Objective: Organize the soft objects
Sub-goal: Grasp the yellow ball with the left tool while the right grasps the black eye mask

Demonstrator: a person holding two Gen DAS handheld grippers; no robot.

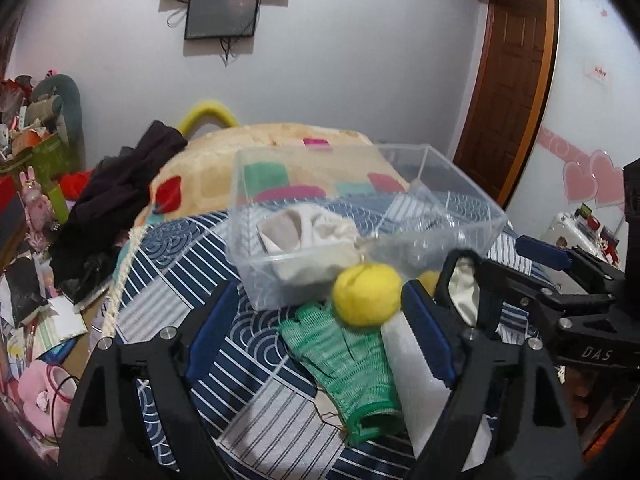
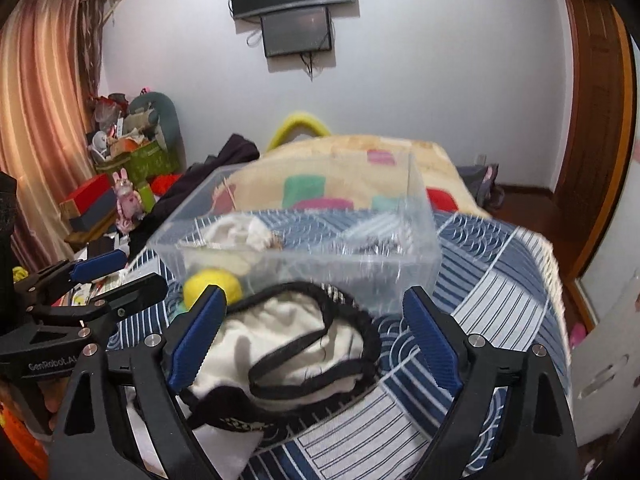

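Left wrist view: the left gripper (image 1: 316,336) stands wide open above the bed, holding nothing. Between its fingers lie a green mesh glove (image 1: 352,364), a yellow ball (image 1: 367,294) and a white foam block (image 1: 416,372). The ball touches the near wall of the clear plastic bin (image 1: 472,216), which already holds a cream cloth (image 1: 308,232). Risk: the ball is round and rests on soft bedding, so an off-centre closure would likely squeeze it out sideways. The glove lies partly under it and could be caught along with it.

Right wrist view: the right gripper (image 2: 316,336) is also spread wide and empty, poised over a white cloth with black trim (image 2: 296,344) lying just before the bin. Risk: the loose black band could snag on one finger, dragging the cloth unevenly. The bin is light and sits on a yielding quilt (image 2: 492,280); a push against its near wall would likely shift or tip it. The two tools work close together and may collide.
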